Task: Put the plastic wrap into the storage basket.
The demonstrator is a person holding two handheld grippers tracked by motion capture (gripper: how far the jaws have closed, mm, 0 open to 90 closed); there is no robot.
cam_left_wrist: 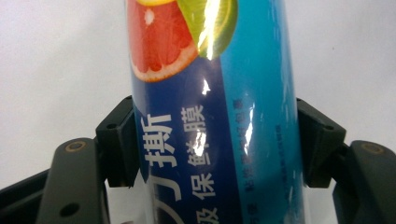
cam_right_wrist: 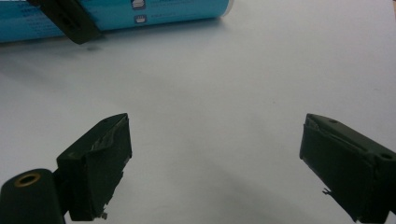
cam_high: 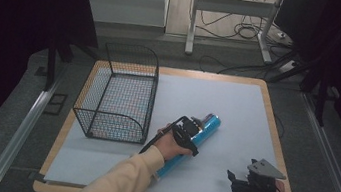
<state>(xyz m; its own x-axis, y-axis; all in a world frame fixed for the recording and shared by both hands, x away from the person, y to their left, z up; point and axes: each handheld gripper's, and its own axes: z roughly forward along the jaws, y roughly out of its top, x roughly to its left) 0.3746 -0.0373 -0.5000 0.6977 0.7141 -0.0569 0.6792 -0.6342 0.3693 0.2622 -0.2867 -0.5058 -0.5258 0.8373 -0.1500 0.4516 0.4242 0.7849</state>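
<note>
Wooden-edged table point(cam_high: 270, 121) with pale blue mat; black wire basket point(cam_high: 119, 93) at left of mat, upright, open top; blue cylindrical tube point(cam_high: 191, 142) lying diagonally near mat centre, just right of basket, not touching it; left gripper point(cam_high: 189, 129) set across the tube's middle, jaws on either side of it; left hand point(cam_high: 171, 145) behind it, cream sleeve point(cam_high: 118, 182) from bottom edge; right gripper point(cam_high: 249, 180) at lower right of mat, well apart from tube, grey three-cornered plate on top, jaw gap unclear from here; cables on floor beyond table.
</note>
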